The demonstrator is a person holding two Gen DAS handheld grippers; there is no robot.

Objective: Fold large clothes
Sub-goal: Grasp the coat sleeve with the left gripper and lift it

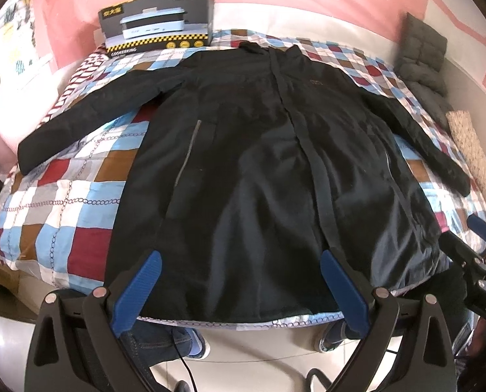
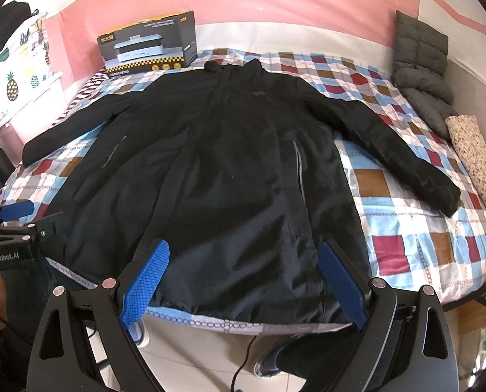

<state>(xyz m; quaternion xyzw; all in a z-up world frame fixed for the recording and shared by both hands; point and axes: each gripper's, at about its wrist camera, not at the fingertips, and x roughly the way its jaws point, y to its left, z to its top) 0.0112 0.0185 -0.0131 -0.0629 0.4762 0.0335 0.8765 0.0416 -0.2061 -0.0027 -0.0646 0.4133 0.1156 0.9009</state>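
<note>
Currently the black coat (image 1: 259, 150) lies flat, front up, filling the centre of both views on the checked bedspread (image 1: 63, 196). Collar at top centre, hem at the bed's near edge at the bottom, front placket running down the middle. Both sleeves spread out and down toward the left and right edges. Grey pocket zips show on each side; small chest logo to the right of the placket.

Left gripper (image 1: 241, 268): blue pads wide apart, over the hem, holding nothing. Right gripper (image 2: 243, 258): same, apart and empty.

Upper left of frame: appliance box (image 2: 148, 49), closed, on the bed just above the collar. Pineapple-print pillow (image 2: 14, 75) at far left. Upper right: grey quilted cushion (image 2: 419, 72), speckled roll (image 2: 478, 163) below it.

Shoes (image 1: 197, 343) on the floor at the bottom.
</note>
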